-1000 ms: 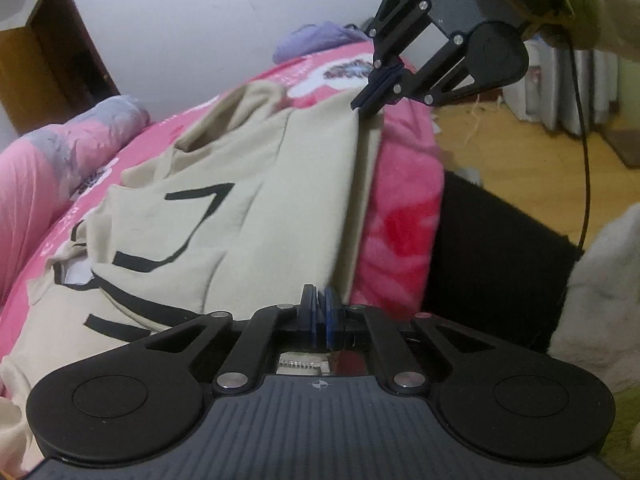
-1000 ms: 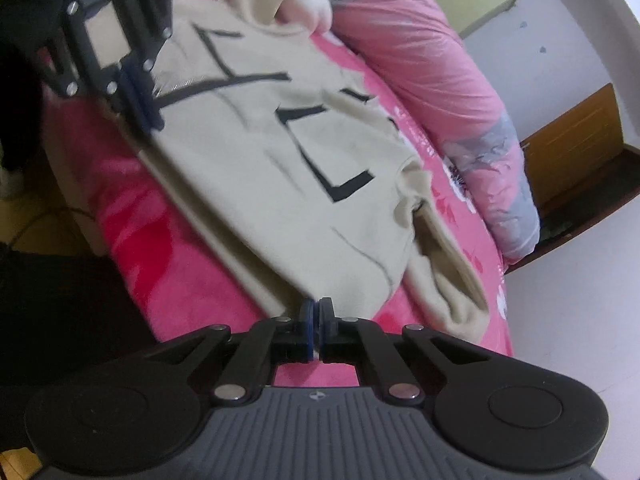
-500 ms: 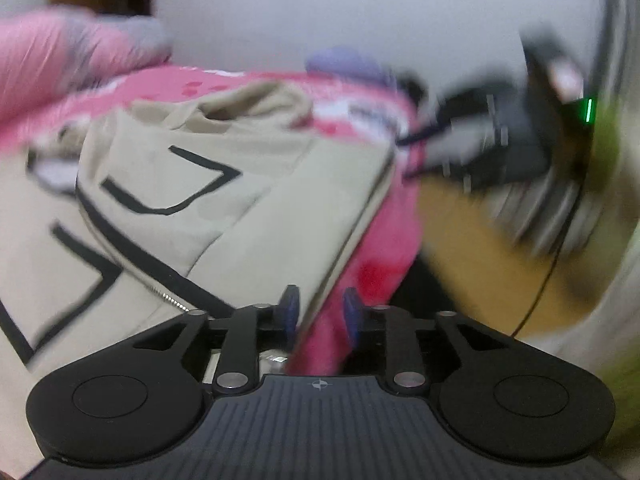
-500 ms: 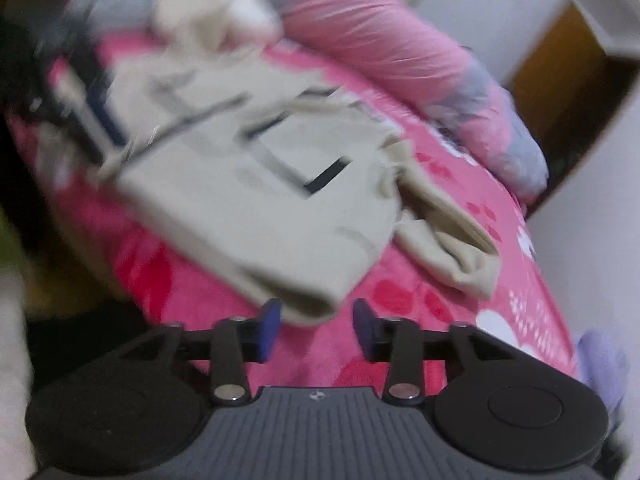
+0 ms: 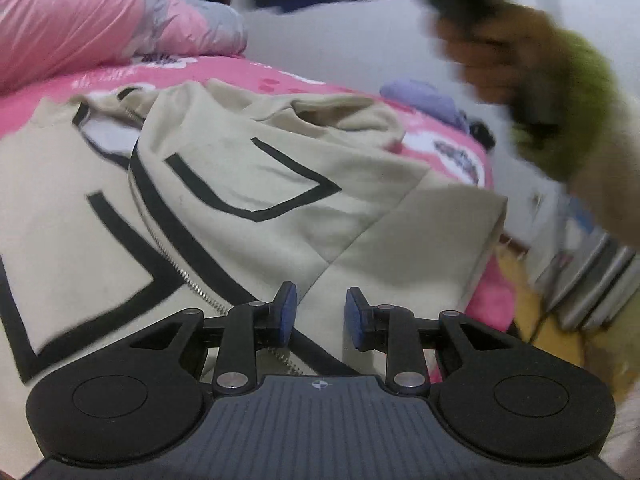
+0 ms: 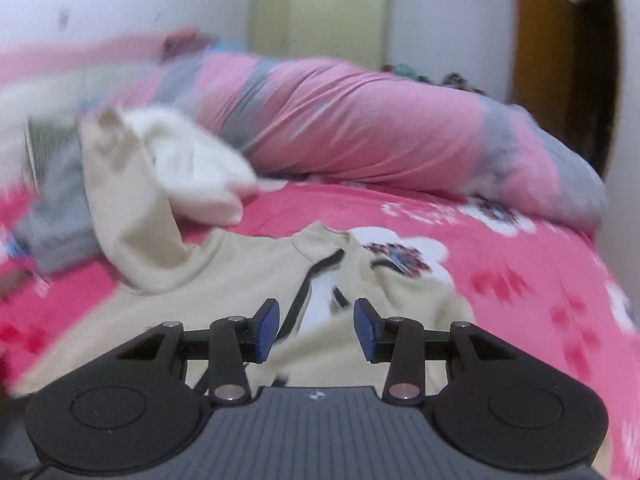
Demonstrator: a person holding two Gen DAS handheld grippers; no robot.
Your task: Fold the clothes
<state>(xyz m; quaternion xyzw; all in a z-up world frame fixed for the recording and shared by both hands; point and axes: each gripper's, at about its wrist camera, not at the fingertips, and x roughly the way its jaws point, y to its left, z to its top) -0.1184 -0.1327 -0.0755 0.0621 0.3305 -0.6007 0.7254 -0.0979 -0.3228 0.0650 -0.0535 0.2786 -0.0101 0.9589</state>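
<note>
- Left tool (image 5: 320,312): jaws parted, gripping nothing, above the beige jacket (image 5: 248,200).
- Right tool (image 6: 316,330): jaws apart, empty, over the jacket on the pink bed (image 6: 520,248).

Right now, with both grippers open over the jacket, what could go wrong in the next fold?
1. The jacket's hem lies at the bed edge; a careless pull could drag it off.
2. The sleeve stands bunched beside the white cloth; the right gripper might catch both.
3. The zipper runs close by the left gripper; a pinch there may snag or skew the fold.
</note>
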